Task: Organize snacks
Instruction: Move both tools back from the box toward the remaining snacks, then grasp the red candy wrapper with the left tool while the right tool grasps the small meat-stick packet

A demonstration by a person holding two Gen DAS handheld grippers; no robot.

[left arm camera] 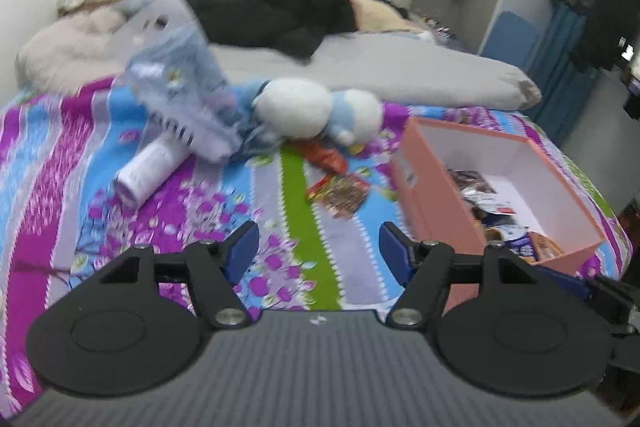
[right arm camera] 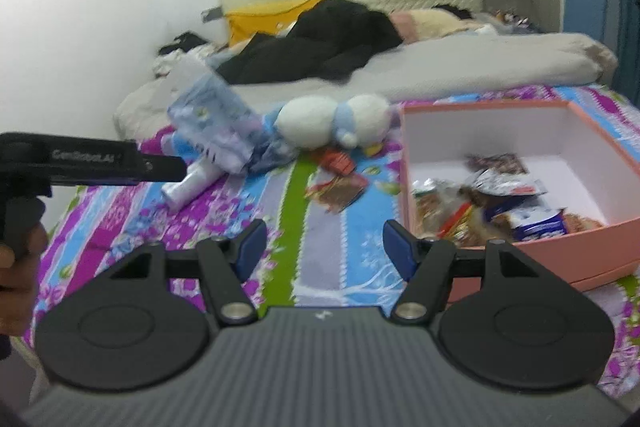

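Blue-padded fingers of the left gripper fill the bottom of the left wrist view, spread apart with nothing between them, hanging over the striped floral bedspread. Just ahead of them lies a loose snack packet, dark with a red edge, and a little past it an orange-red wrapper tucked against the white and blue plush toy. To the right sits the pink box, open at the top, with several packets already piled in its near corner; it looks like the collecting place, so these two strays are probably what is left to gather. A white bottle lies on its side to the left, below a crumpled bluish plastic bag; neither reads as a snack from here.

From the right wrist view, the right gripper shows the same released stance, fingers wide and empty, aimed at the bedspread between the loose packet and the box. The box's contents are plainer here: a heap of wrappers against the near wall. At the left edge the other gripper's black body juts in, with a hand on its grip below. Both tools seem to be poised for a pick, the right one closer to the box.
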